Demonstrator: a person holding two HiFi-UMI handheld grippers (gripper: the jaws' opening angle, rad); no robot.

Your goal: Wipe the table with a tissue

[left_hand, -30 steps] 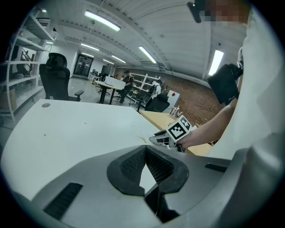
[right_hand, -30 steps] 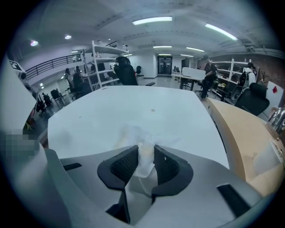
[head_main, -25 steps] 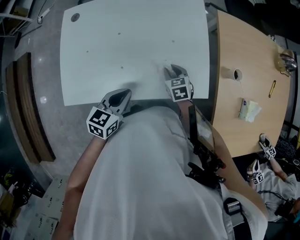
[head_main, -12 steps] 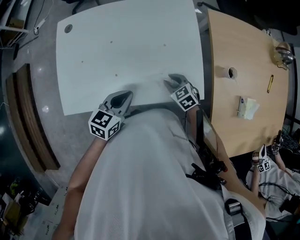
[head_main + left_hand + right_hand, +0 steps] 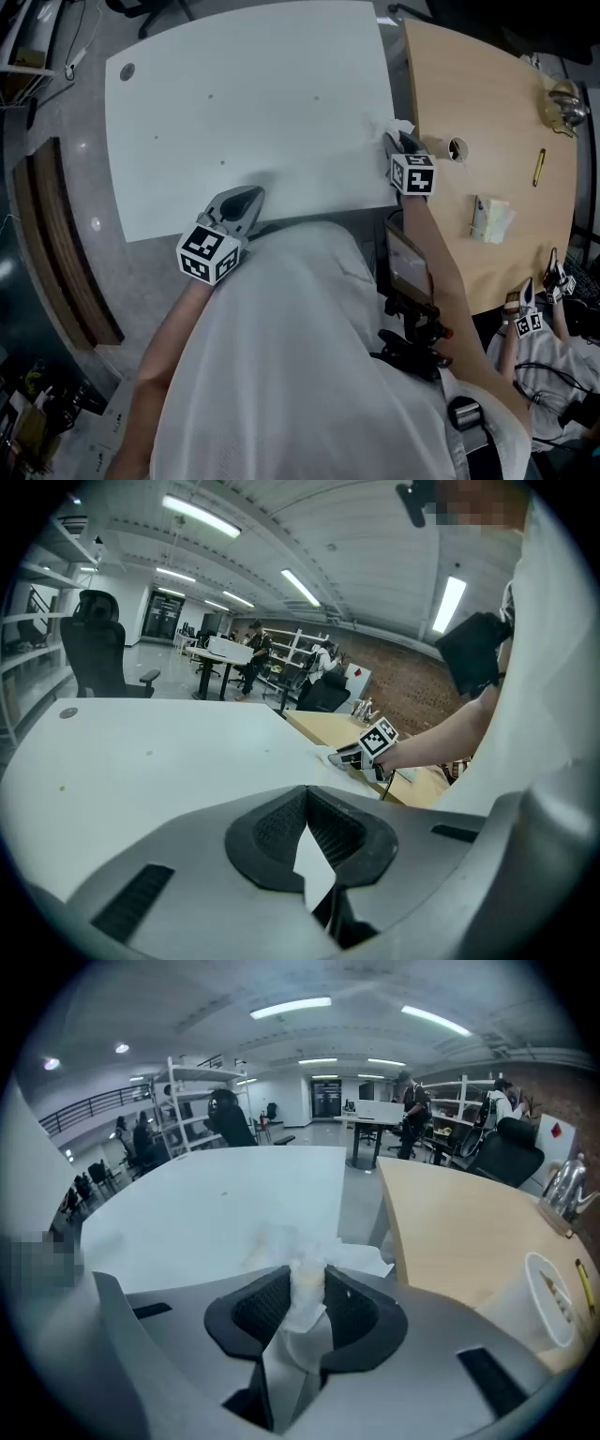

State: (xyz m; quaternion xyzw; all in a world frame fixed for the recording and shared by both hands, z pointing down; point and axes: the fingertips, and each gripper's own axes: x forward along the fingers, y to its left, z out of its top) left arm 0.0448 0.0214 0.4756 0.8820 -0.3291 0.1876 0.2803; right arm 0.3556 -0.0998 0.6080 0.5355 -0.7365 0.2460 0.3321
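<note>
Tissue, head view: a white crumple lies at the far right edge of the white table, right beside the gap to the wooden table and at the nose of the right gripper.
Head view, left gripper: it hovers over the near edge of the white table, well apart from the tissue.
Left gripper view, jaws: the tips are together with nothing between them, so it's clenched on air. Bare tabletop lies ahead, and the right gripper shows off at the table's far edge.
Right gripper view, jaws: clamped on a pinched fold of tissue, pads squeezing it from both sides. The loose rest fans out onto the tabletop in front.
Handling: feather-light, soft and limp. It looks likely to bunch and drag, and it could tear if it snags on the table edge.
Where to hold: a gathered middle fold, gripped firmly, so the loose sheet trails flat on the surface.
</note>
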